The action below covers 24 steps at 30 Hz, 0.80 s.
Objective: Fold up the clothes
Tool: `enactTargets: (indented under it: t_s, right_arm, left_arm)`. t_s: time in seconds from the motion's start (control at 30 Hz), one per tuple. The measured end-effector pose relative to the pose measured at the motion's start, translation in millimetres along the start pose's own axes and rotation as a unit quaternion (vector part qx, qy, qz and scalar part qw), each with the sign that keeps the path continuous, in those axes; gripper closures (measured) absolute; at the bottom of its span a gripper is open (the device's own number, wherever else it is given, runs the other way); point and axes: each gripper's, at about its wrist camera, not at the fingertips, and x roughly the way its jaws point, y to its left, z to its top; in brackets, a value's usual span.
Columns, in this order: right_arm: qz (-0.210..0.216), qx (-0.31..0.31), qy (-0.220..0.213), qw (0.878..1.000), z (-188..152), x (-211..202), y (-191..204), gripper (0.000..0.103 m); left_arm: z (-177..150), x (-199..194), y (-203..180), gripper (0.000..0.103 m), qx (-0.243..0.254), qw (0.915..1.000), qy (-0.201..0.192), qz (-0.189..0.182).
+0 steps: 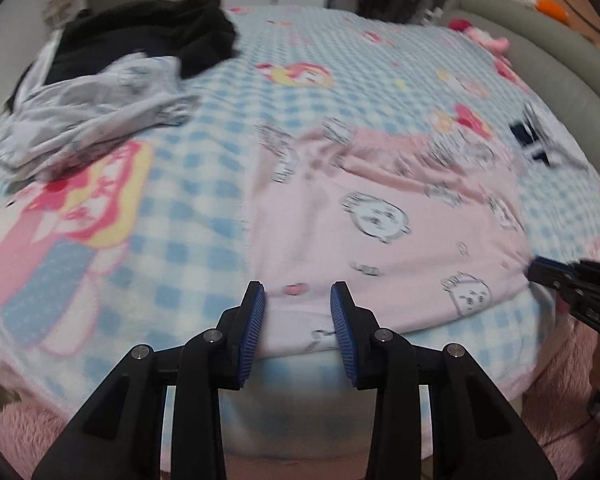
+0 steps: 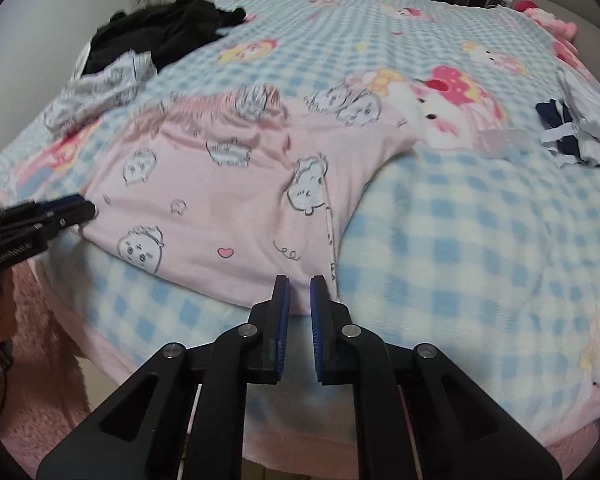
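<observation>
A pale pink cartoon-printed garment is lying spread on the blue-and-white checked fleece blanket, near its front edge. The left gripper is standing wide apart over the hem; the right gripper is narrowed around the garment's corner

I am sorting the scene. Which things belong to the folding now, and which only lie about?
In the job: pink garment, left tongs, right tongs.
Lying about: black clothes, grey garment, navy and white garment, checked blanket, pink plush toy.
</observation>
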Motion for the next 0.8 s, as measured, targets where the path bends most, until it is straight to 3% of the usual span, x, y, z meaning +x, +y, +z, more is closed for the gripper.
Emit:
enactTargets:
  t_s: [0.1, 0.17, 0.27, 0.37, 0.5, 0.57, 0.67, 0.8]
  right_arm:
    - [0.004, 0.002, -0.006, 1.000, 3.7, -5.8, 0.8, 0.082]
    - [0.007, 0.003, -0.010, 1.000, 6.1, -9.7, 1.3, 0.073]
    - [0.011, 0.005, -0.016, 1.000, 9.8, -15.6, 2.1, 0.073]
    - [0.024, 0.002, -0.011, 1.000, 7.2, -6.8, 15.5, 0.073]
    - [0.014, -0.016, -0.009, 1.000, 7.4, 0.4, 33.1, 0.073]
    - [0.014, -0.020, -0.017, 1.000, 12.3, -2.4, 38.3, 0.072]
    - [0.007, -0.020, -0.020, 1.000, 19.2, -1.0, 40.8, 0.064]
    - [-0.005, -0.020, -0.015, 1.000, 25.7, 5.2, 42.6, 0.064]
  left_arm:
    - [-2.1, -1.0, 11.9, 0.066, -0.051, 0.9978, -0.008, -0.043]
    - [-2.9, -1.0, 7.1, 0.066, -0.043, 0.9978, -0.016, -0.047]
    - [-1.9, 1.4, -1.6, 0.065, -0.020, 0.9991, -0.016, -0.034]
    - [-1.6, 2.5, 3.9, 0.065, -0.034, 0.9986, -0.012, -0.037]
    - [0.7, -13.1, -4.8, 0.065, -0.018, 0.9987, -0.041, -0.023]
    - [6.8, -19.4, -20.3, 0.056, 0.001, 0.9981, -0.054, -0.029]
    - [15.1, -12.0, -41.1, 0.056, 0.016, 0.9980, -0.046, -0.041]
    - [14.7, 3.3, -58.1, 0.055, 0.034, 0.9983, -0.028, -0.039]
